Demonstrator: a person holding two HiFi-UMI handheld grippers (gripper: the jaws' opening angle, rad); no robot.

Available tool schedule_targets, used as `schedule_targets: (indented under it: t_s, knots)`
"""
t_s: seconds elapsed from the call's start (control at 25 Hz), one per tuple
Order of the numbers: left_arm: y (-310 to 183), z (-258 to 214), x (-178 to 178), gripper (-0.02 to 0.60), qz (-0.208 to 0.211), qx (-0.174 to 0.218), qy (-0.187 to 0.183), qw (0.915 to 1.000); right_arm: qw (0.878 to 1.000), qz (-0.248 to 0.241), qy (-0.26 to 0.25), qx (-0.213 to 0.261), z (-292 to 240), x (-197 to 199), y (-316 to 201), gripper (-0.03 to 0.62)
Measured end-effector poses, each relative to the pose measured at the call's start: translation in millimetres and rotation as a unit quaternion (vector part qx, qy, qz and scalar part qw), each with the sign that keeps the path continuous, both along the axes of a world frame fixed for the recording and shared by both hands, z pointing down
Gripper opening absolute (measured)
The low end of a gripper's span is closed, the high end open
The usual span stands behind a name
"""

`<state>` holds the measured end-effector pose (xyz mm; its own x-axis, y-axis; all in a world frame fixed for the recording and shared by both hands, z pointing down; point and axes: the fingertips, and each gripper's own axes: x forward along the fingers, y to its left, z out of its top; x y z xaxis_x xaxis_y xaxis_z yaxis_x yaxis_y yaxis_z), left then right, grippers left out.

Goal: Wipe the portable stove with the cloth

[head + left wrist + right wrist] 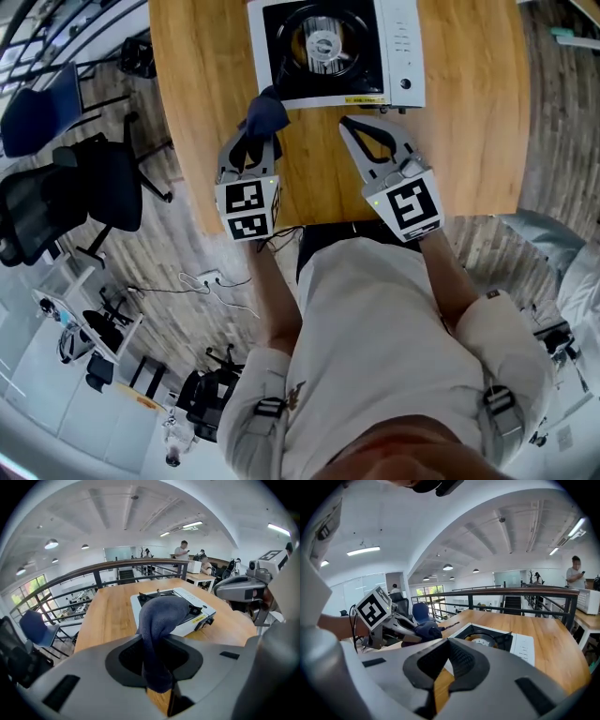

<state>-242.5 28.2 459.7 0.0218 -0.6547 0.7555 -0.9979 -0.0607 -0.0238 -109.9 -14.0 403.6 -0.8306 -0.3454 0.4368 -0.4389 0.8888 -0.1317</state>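
Observation:
The portable stove [401, 58], white with a black top and a round burner [324, 45], stands at the far middle of the wooden table [469, 141]. My left gripper [260, 127] is shut on a dark blue cloth [267, 111], which bunches up past the jaws by the stove's near left corner. In the left gripper view the cloth [161, 620] stands up between the jaws and hides part of the stove [199, 607]. My right gripper [345, 124] is shut and holds nothing, just short of the stove's front edge. The right gripper view shows the stove [520, 648] ahead of it.
The table's near edge [375, 223] runs just behind both grippers. Black and blue office chairs [66, 187] stand on the floor to the left. A railing [117, 569] runs beyond the far side of the table, with people at desks [185, 550] further back.

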Motion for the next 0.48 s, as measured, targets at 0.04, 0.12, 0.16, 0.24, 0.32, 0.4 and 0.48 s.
schedule_targets:
  t_s: [0.04,0.12,0.16,0.24,0.32,0.4,0.48]
  knots:
    - [-0.8,-5.0,0.1,0.1,-0.003,0.003,-0.005,1.0,1.0,-0.003,-0.003,0.0,-1.7,1.1,-0.6,0.02]
    - [-2.9,-14.8,-0.3,0.1,-0.008,0.009,-0.014,0.9998,1.0,-0.007,-0.007,0.001,-5.9,2.5,-0.8,0.02]
    - [-4.5,-19.7,-0.9,0.1,-0.009,0.013,-0.017,0.9997,1.0,-0.008,-0.008,0.002,-8.5,2.7,-0.9,0.02]
    - [-8.5,-29.0,-3.3,0.1,-0.01,0.021,-0.02,0.9995,1.0,-0.007,-0.009,0.004,-13.4,2.2,-1.0,0.02]
    - [-14.7,-36.3,-7.1,0.1,-0.009,0.029,-0.021,0.9993,1.0,-0.003,-0.009,0.005,-16.7,1.2,-2.0,0.02]
    - [-23.3,-40.4,-11.2,0.1,-0.005,0.038,-0.02,0.9991,1.0,0.003,-0.007,0.005,-16.9,-0.1,-4.7,0.02]
    - [-32.7,-41.4,-15.4,0.1,0.0,0.044,-0.019,0.9988,1.0,0.012,-0.003,0.006,-14.9,-2.2,-8.9,0.02]
